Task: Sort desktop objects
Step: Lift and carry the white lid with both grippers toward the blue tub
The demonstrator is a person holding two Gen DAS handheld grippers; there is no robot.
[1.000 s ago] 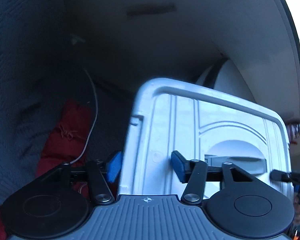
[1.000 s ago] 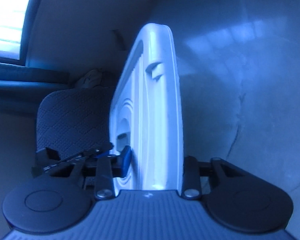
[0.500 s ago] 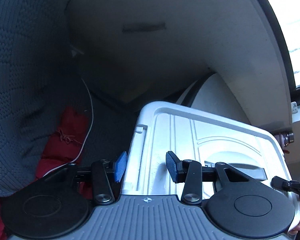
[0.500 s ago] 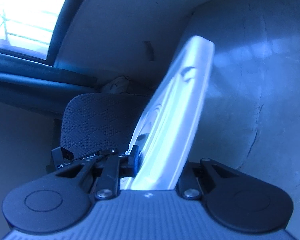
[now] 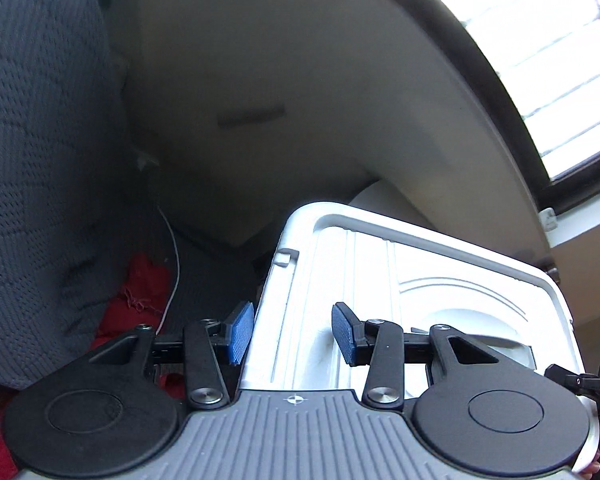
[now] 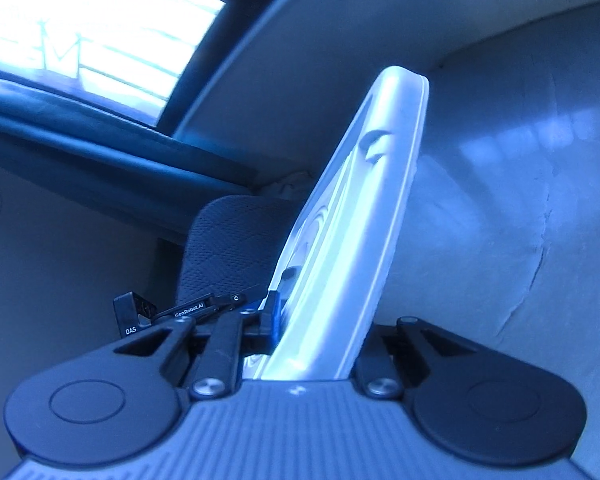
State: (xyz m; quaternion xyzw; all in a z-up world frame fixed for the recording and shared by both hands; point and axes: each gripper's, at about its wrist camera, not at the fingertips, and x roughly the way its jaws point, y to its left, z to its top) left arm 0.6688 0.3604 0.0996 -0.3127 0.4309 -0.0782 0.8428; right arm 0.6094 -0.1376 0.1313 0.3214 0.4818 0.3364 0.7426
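— Any readable text in the right wrist view?
— Yes. "GenRobot.AI" in small white letters on a black bar [image 6: 204, 306] belonging to the left hand-held gripper [image 6: 172, 312], just left of the white lid. "DAS" in white on a black block [image 6: 131, 330] at the outer end of the same device.
— Any markings nearer the camera?
— Only a small round crosshair sign, no letters, on the grey ribbed body [image 5: 295, 400] in the left wrist view; a faint similar mark in the right wrist view, too blurred to read.
— Anything else legible?
— Nothing.
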